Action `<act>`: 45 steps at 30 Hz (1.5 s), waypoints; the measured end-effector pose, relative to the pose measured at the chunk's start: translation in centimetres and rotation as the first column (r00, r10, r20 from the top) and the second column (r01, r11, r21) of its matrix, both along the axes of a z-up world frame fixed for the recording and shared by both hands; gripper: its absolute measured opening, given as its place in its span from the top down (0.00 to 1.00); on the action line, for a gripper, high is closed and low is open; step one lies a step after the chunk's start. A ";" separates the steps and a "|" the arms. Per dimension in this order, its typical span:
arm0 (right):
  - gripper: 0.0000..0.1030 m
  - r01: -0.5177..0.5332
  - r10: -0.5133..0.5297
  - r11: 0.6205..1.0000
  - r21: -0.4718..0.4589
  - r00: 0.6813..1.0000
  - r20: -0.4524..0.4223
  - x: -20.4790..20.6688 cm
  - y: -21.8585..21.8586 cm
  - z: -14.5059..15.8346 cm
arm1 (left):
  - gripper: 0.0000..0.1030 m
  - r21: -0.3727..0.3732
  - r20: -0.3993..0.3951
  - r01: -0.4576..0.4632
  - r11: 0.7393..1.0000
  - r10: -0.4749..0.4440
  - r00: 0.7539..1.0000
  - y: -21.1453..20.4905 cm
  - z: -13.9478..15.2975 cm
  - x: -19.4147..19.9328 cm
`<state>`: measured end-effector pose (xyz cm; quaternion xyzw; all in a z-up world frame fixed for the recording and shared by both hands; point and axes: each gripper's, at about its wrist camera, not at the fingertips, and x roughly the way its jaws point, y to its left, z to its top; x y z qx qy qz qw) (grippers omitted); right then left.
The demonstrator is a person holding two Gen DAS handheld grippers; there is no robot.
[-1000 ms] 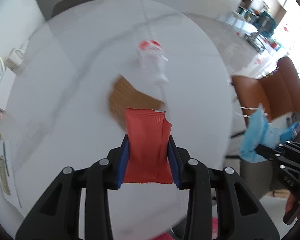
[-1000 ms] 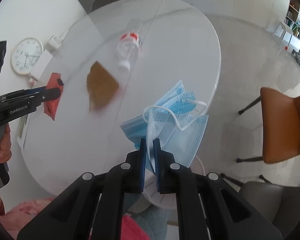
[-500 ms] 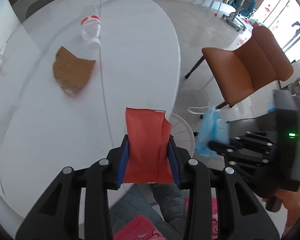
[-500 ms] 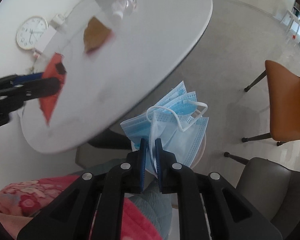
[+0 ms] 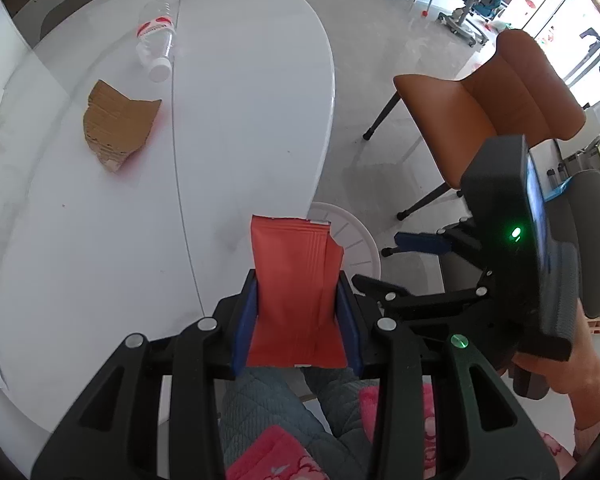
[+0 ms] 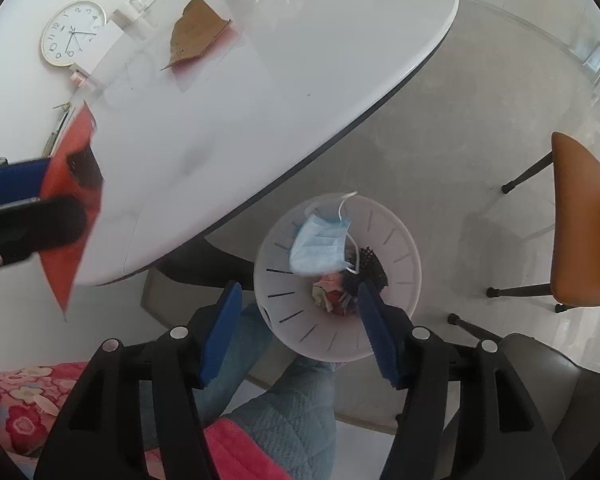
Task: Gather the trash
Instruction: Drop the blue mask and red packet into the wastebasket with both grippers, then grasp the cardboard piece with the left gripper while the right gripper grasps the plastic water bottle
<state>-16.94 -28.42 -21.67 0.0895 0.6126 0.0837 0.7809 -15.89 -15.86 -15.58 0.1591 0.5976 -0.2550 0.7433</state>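
Note:
My left gripper (image 5: 296, 292) is shut on a red wrapper (image 5: 296, 280) and holds it over the table's near edge; it also shows in the right wrist view (image 6: 74, 196). My right gripper (image 6: 298, 300) is open and empty, right above the white trash bin (image 6: 396, 240) on the floor. The blue face mask (image 6: 320, 246) lies in the bin on top of other trash. The bin's rim (image 5: 356, 236) shows behind the wrapper in the left wrist view. A torn cardboard piece (image 5: 116, 124) and an empty plastic bottle (image 5: 156, 48) lie on the white table (image 5: 240, 100).
An orange chair (image 5: 496, 96) stands right of the table and a grey chair (image 6: 540, 400) is close by the bin. A wall clock (image 6: 73, 33) and papers lie at the table's left side. My knees are below both grippers.
My right gripper has opened and let go of the blue mask, which now lies in the bin. Both grippers moved back off the table toward the bin; the left still holds the red wrapper.

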 end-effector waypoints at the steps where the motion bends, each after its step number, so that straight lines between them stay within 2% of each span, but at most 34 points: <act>1: 0.36 0.009 -0.009 1.000 -0.003 1.000 0.002 -0.1 -0.2 0.2 | 0.65 0.001 -0.003 0.005 1.000 -0.005 1.000 -0.1 -0.1 -0.1; 9: 0.23 0.121 -0.119 0.990 -0.078 0.993 0.022 -1.5 -4.0 2.6 | 0.65 0.007 -0.035 0.068 0.998 -0.068 0.997 -1.9 -1.3 -1.7; 12: 0.21 0.155 -0.153 0.984 -0.090 0.988 0.030 -2.0 -5.6 3.3 | 0.63 0.002 -0.059 0.102 0.995 -0.102 0.993 -3.1 -2.2 -2.5; 15: 0.18 0.182 -0.179 0.978 -0.099 0.983 0.038 -2.4 -6.6 3.7 | 0.51 0.002 -0.081 0.116 0.993 -0.115 0.990 -3.8 -3.0 -2.6; 17: 0.16 0.196 -0.193 0.974 -0.110 0.980 0.039 -2.7 -7.2 4.0 | 0.29 0.019 -0.080 0.127 0.992 -0.125 0.989 -4.5 -3.3 -3.0; 22: 0.16 0.200 -0.197 0.974 -0.111 0.980 0.035 -2.8 -7.7 4.0 | 0.16 0.054 -0.055 0.138 0.989 -0.135 0.989 -5.2 -3.5 -3.4; 32: 0.16 0.187 -0.184 0.977 -0.105 0.982 0.040 -1.8 -6.9 4.5 | 0.14 0.075 -0.024 0.093 0.993 -0.092 0.995 -4.1 -2.7 -2.2; 39: 0.11 0.171 -0.165 0.982 -0.085 0.983 0.074 0.9 -5.0 6.1 | 0.13 0.074 0.012 -0.038 0.997 0.037 0.999 -0.1 -1.4 1.8; 42: 0.09 0.155 -0.147 0.984 -0.087 0.985 0.087 2.7 -3.7 6.6 | 0.13 0.085 0.076 -0.061 0.994 0.055 0.996 2.5 -0.9 4.3; 45: 0.09 0.152 -0.145 0.985 -0.076 0.986 0.087 5.1 -2.2 6.6 | 0.09 0.121 0.163 -0.022 0.992 0.002 0.987 4.8 -0.9 6.7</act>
